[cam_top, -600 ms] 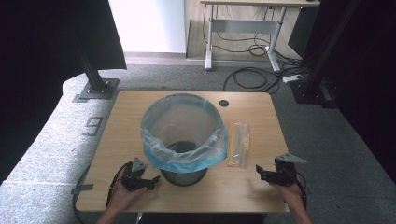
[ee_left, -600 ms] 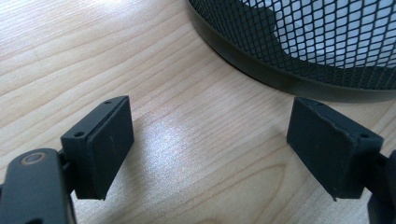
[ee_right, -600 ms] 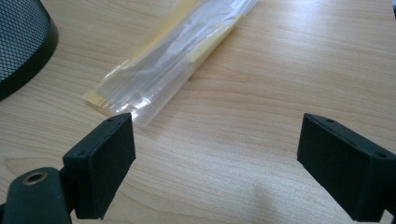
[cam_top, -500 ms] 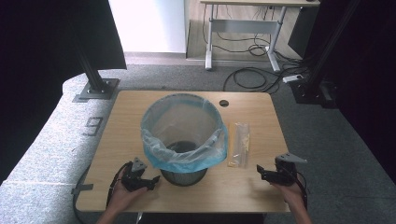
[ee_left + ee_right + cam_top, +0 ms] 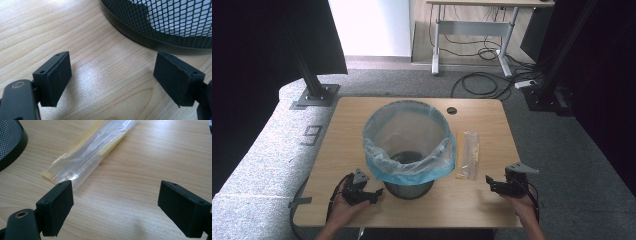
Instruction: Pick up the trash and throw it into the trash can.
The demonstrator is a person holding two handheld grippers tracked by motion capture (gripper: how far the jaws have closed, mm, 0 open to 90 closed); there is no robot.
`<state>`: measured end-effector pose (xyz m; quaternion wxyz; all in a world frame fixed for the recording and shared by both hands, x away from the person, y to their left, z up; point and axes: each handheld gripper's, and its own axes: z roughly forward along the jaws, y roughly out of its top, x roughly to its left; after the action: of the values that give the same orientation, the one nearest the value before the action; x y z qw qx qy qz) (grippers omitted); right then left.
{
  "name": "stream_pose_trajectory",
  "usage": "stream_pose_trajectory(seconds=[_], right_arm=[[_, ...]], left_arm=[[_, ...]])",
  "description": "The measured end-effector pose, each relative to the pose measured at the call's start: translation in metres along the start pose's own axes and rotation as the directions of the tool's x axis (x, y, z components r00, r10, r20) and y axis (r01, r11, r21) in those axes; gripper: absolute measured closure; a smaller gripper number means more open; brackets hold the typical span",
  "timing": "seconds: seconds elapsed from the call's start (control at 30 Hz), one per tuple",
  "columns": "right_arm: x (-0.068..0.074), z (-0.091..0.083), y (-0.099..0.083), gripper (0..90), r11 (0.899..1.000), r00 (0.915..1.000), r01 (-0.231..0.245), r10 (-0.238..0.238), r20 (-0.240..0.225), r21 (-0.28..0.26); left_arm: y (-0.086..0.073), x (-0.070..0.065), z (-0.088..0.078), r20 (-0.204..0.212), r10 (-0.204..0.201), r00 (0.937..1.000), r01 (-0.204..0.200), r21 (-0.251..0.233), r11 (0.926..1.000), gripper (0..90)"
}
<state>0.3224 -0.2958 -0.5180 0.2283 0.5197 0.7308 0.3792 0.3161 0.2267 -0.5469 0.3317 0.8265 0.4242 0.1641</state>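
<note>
We start at our right gripper [image 5: 115, 207]: its jaws stand wide apart with nothing between them but bare wood, and they point toward the near end of the clear plastic packet [image 5: 90, 152], which lies just ahead of the left-hand pad in the right gripper view. We judge that this spread is kept so the packet's flat width can pass between the pads once we close in. Our left gripper [image 5: 112, 82] is likewise fully open and empty, low over the tabletop [image 5: 50, 30], with the black band at the foot of the mesh wastebasket [image 5: 160, 27] just beyond its jaws. That placement looks suited to steadying the basket, though we cannot be sure.

Taking the wastebasket [image 5: 409, 187] as our landmark in the high view: it stands upright near the middle of the wooden table [image 5: 342, 125], lined with a blue bin bag [image 5: 412, 172] whose edge is folded out over the rim. The packet [image 5: 468, 154] lies flat just to its right, apart from it. Our left gripper [image 5: 374, 194] sits just left of the basket's foot at the near edge, while our right gripper [image 5: 492, 184] sits right of the basket, just nearer us than the packet.
</note>
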Motion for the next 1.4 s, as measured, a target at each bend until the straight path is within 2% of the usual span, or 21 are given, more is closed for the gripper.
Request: stream_pose_trajectory(seconds=[0.4, 0.67, 1.4], right_arm=[[0.004, 0.002, 0.006, 13.5, 1.0, 1.0, 0.002, -0.002, 0.003, -0.029], [0.007, 0.006, 0.01, 14.8, 0.999, 0.9999, 0.001, -0.002, -0.017, -0.034], [0.013, 0.022, 0.021, 16.9, 0.999, 0.9998, 0.012, -0.013, -0.015, -0.039]], left_arm=[[0.0, 0.0, 0.0, 0.001, 0.001, 1.0, -0.001, 0.001, 1.0, 14.5], [0.0, 0.0, 0.0, 0.001, 0.0, 1.0, 0.0, 0.0, 1.0, 14.5], [0.001, 0.0, 0.001, 0.0, 0.0, 1.0, 0.0, 0.001, 1.0, 14.5]])
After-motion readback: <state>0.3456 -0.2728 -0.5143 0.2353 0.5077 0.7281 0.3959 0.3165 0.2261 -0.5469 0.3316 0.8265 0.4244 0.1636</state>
